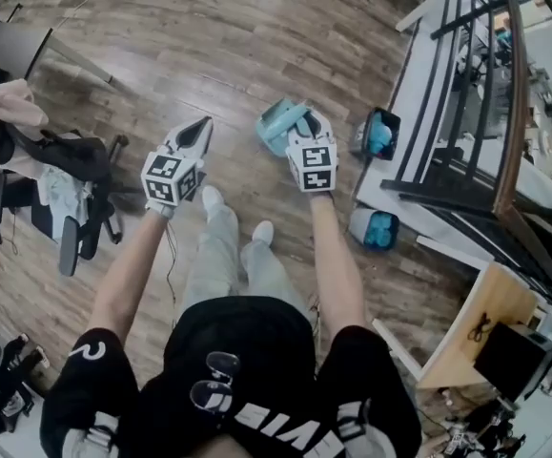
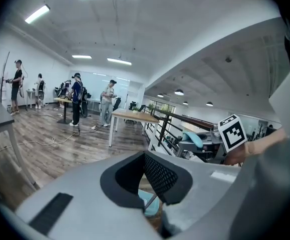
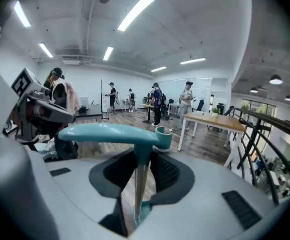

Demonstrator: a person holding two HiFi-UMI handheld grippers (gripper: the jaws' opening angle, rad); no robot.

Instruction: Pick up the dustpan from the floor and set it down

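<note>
Right hand-held gripper [image 3: 138,181] is clenched on the dustpan [image 3: 115,134] by its thin upright shaft, with the teal grip above the jaws and the pan hanging below, clear of the floor [image 1: 209,55]. Left hand-held gripper [image 1: 197,132] is alongside, closed and empty. Setting down probably means lowering straight.

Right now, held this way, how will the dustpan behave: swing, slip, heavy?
Probably light: the dustpan looks like thin plastic. The right tool pinches only its slim rod, so it likely swings or twists. The smooth rod may slip.
</note>
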